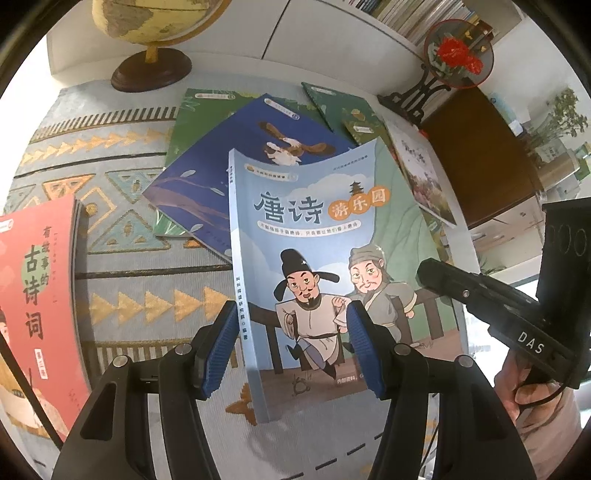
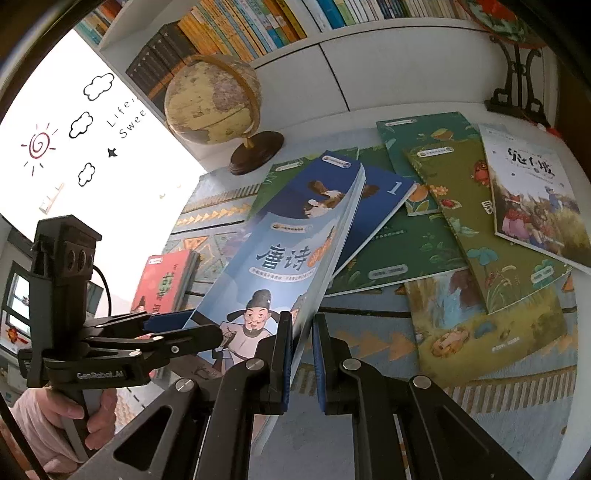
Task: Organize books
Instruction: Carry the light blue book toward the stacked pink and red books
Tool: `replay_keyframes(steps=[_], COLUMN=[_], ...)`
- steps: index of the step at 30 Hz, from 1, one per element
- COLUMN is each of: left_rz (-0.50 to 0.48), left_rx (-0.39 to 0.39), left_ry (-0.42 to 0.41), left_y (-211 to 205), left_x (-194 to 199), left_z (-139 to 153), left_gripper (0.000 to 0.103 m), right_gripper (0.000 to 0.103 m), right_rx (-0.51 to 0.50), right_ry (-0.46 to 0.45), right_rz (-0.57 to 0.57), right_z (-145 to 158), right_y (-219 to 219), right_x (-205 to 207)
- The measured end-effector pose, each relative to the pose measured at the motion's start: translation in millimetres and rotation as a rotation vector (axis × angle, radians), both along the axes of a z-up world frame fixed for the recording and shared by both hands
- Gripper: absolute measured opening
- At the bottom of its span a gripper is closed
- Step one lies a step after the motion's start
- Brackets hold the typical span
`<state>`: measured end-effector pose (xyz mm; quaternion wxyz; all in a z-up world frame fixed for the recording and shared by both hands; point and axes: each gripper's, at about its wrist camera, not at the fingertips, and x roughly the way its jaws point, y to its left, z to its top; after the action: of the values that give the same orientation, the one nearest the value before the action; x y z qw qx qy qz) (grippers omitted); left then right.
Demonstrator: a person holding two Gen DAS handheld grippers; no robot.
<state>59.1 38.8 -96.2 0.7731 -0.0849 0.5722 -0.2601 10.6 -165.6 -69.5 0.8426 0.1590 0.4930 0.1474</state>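
The right gripper (image 2: 303, 354) pinches the page edge of a light blue book (image 2: 273, 266), lifted and tilted above a patterned cloth (image 2: 369, 343). The left gripper (image 2: 184, 328) meets the book's other edge; its hold is unclear. More books (image 2: 480, 221) lie scattered behind, near a globe (image 2: 212, 101). A red book (image 2: 162, 280) lies at left.

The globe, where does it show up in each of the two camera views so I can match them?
Left wrist view: the globe is at the top left, cut off by the edge, its brown base behind the books.
Right wrist view: the globe is upper left of centre, fully visible, in front of the bookshelf.
Shared landmark: the light blue book near the middle of both.
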Motion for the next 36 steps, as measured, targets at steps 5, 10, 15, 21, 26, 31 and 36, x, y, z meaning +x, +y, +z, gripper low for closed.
replay_keyframes(steps=[5,10,15,21,26,31,36], left_rz=[0.013,0.031,0.064,0.15,0.241,0.325,0.415], left_rx=[-0.015,-0.022,-0.024,-0.048,-0.046,-0.029,-0.011], left_ry=[-0.019,-0.039,-0.055,-0.079,-0.108,-0.126,-0.115], left_y=[8.2,17.9,34.5,68.9,108.1,147.3,183.9], left_x=[-4.4,-9.8,-16.9,-21.5,-24.5,-31.7,-38.0], left_z=[8.5,17.1,23.9,36.1,44.0,45.8,39.0], left_gripper=[0.056,0.056,0.056,0.056,0.056,0.056,0.056], right_gripper=[0.01,0.011,0.011,0.011,0.012,0.013,0.013], right_rx=[-0.003,0.009,0.026,0.057,0.069,0.103,0.133], right_ry=[-0.015,-0.026,-0.042,-0.062,-0.073,-0.076,-0.078], right_rz=[0.009,0.017,0.028,0.062,0.125,0.181,0.221], right_z=[7.2,14.4,21.5,30.5,33.7,34.7,32.0], right_y=[7.7,15.9,28.8,56.5,91.7,129.0,168.1], right_x=[-6.3,-11.7,-10.7,-7.0,-3.5,0.9,6.7])
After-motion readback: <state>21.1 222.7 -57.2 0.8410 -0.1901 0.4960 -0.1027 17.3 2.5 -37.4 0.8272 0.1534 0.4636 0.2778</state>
